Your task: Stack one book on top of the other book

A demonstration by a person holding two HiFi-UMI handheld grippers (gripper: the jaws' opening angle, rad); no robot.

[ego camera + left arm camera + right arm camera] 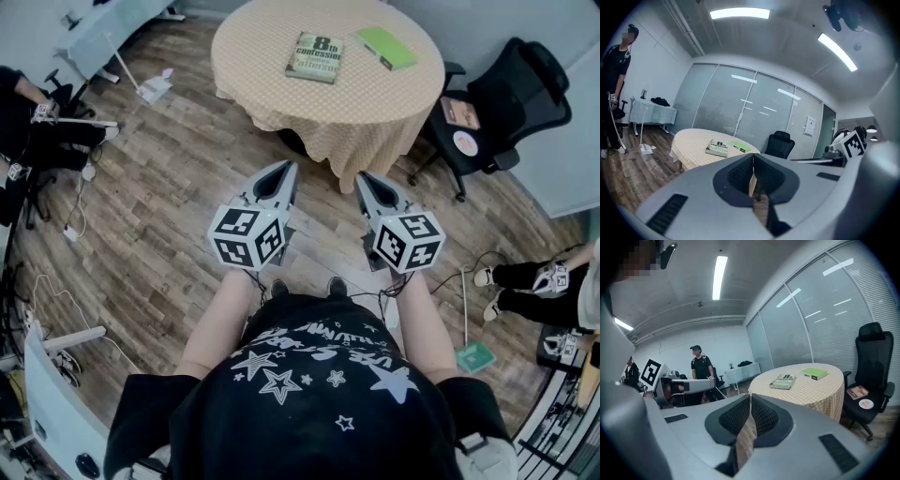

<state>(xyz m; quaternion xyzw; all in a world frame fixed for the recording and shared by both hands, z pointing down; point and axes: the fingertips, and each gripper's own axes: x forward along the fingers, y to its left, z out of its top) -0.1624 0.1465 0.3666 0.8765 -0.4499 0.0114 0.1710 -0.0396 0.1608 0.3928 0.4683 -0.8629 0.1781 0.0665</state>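
Closest to you, your black shirt with white stars (309, 370) fills the bottom of the head view; your bare forearms reach forward from it, each hand carrying a gripper above the wooden floor (159, 197). The two grippers sit side by side, apart from one another, tilted a little downward toward the table and well short of it. Your left gripper (753, 157) is clenched, its jaws pressed together with nothing between them; your right gripper (750, 397) is clenched and empty in the same way.

Ahead of you stands the round table (281, 108) under a pale yellow checked cloth; both books lie flat on it, apart from each other and not stacked. The grey book (316, 56), its cover reading "8th confession", rests near the middle of the tabletop; the green book (386, 47) lies just to its right, turned at an angle and nearer the far right edge.

Beside the table on the right is a black office chair (511, 89) with two small items on its seat. Farther off, the right gripper view shows a standing person (701, 369) in dark clothes; the left gripper view shows a glass wall with blinds (740, 103) behind the table.
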